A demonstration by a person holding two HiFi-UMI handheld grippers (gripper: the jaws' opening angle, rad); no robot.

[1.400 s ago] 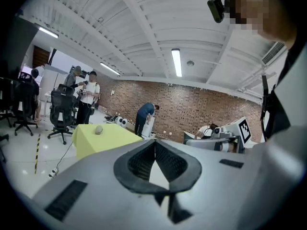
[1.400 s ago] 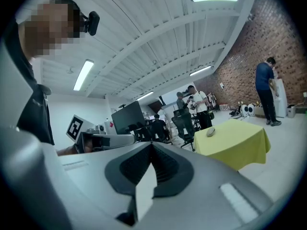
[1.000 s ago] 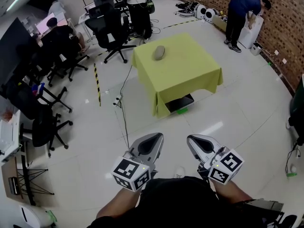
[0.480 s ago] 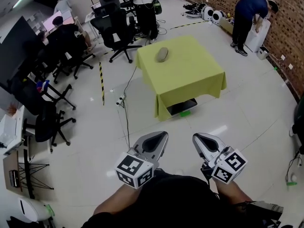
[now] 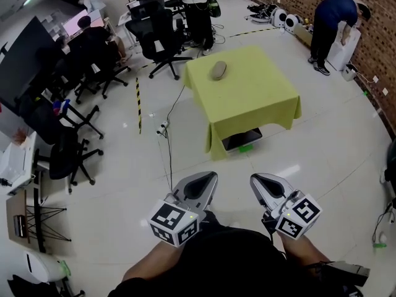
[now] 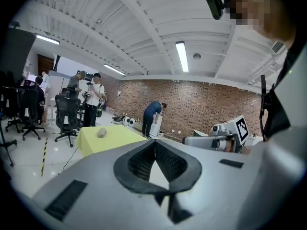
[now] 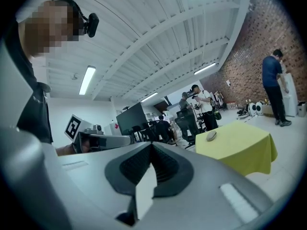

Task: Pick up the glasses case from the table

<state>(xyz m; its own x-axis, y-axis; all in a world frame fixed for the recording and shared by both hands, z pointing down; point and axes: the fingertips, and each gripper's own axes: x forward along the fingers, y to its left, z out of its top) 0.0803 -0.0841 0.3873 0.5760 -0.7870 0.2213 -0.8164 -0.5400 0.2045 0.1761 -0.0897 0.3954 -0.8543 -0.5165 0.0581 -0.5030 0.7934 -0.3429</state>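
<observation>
The glasses case is a grey oval lying near the far left corner of a table with a yellow-green cloth, several steps ahead of me. My left gripper and right gripper are held side by side close to my body, far short of the table, both shut with nothing in them. The left gripper view shows the case far off, left of the shut gripper. In the right gripper view the case lies to the right of the shut gripper.
Black office chairs and seated people stand left of and behind the table. A cable and a striped floor tape run across the tiles at left. A person bends by the brick wall. A dark flat unit sits under the table.
In the head view the table and case have slid down and to the right, and look slightly nearer. Both grippers stay shut in front of my body.
</observation>
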